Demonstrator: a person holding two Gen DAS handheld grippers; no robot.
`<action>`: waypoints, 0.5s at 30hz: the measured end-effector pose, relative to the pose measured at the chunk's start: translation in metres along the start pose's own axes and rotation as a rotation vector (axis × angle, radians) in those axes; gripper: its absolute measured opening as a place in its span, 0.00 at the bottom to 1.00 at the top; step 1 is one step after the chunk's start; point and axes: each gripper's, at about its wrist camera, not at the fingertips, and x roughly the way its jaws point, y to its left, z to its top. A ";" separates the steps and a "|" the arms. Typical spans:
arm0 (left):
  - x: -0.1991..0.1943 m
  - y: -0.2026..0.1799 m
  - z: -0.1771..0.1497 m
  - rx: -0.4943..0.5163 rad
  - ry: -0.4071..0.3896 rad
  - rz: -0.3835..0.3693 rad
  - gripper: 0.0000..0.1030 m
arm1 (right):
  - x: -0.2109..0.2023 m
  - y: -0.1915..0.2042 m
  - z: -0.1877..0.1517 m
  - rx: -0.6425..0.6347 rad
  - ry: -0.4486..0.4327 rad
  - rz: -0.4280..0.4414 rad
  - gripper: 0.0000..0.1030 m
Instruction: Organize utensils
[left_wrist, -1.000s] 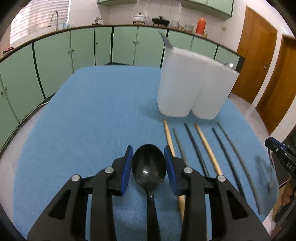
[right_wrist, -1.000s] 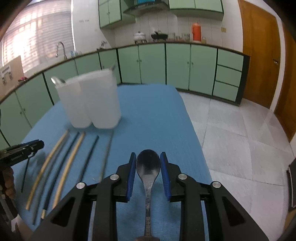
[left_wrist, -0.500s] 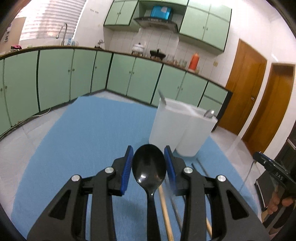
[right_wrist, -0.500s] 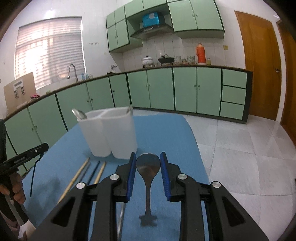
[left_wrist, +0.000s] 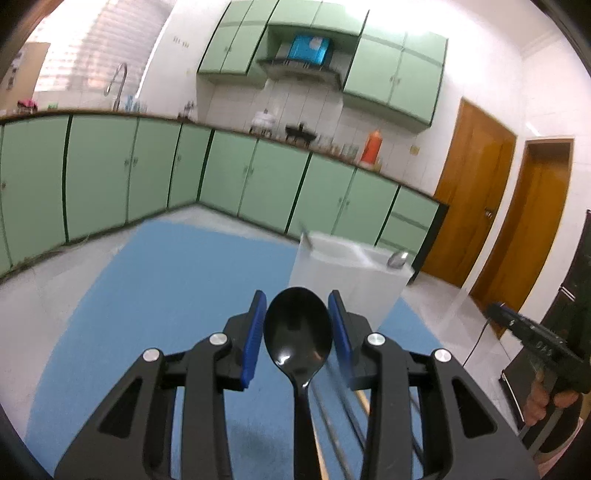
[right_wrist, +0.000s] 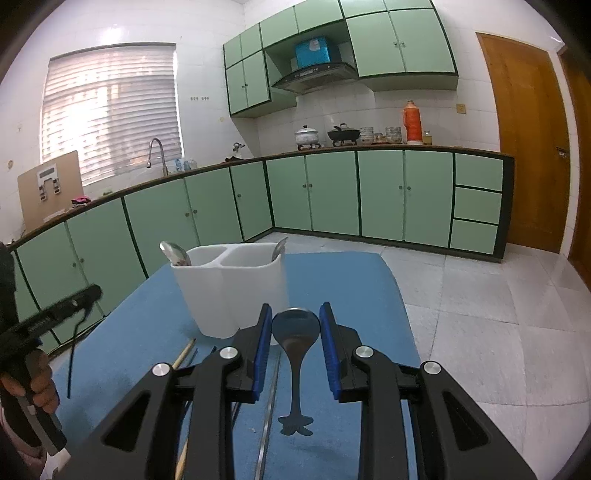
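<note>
A black plastic spoon (left_wrist: 297, 328) sits bowl-forward between the blue-padded fingers of the left gripper (left_wrist: 297, 325), pinched across the bowl and carried in the air above the table (left_wrist: 155, 295), which is covered in blue cloth. A metal spoon (right_wrist: 295, 332) with a decorative handle end is pinched the same way across its bowl in the right gripper (right_wrist: 295, 336), also clear of the cloth.

Ahead of both stands a white utensil holder (right_wrist: 236, 288) with 2 compartments, upright on the cloth. Each compartment already has 1 metal utensil leaning in it: a spoon on one side, and on the other a handle end that cannot be told apart further. On the cloth between the person and the holder lie several chopsticks (right_wrist: 184, 354), some wooden, some dark or metal, roughly side by side and not yet collected.

Green kitchen cabinets run along the walls behind, with wooden doors to one side.

The step in hand looks like carrying both spoons toward the holder. The next move calls for bringing each spoon over a compartment's opening, tipping it handle-down, and loosening the fingers so that it drops in without knocking the holder or the utensils already inside.
</note>
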 end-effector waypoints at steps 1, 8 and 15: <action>0.010 0.002 -0.003 -0.002 0.057 0.037 0.32 | 0.001 -0.001 -0.001 0.001 0.006 0.000 0.25; 0.052 0.020 -0.024 -0.045 0.298 0.108 0.32 | 0.010 -0.004 -0.009 0.011 0.041 -0.006 0.25; 0.074 0.029 -0.036 -0.022 0.411 0.139 0.33 | 0.013 -0.004 -0.013 0.012 0.054 -0.008 0.25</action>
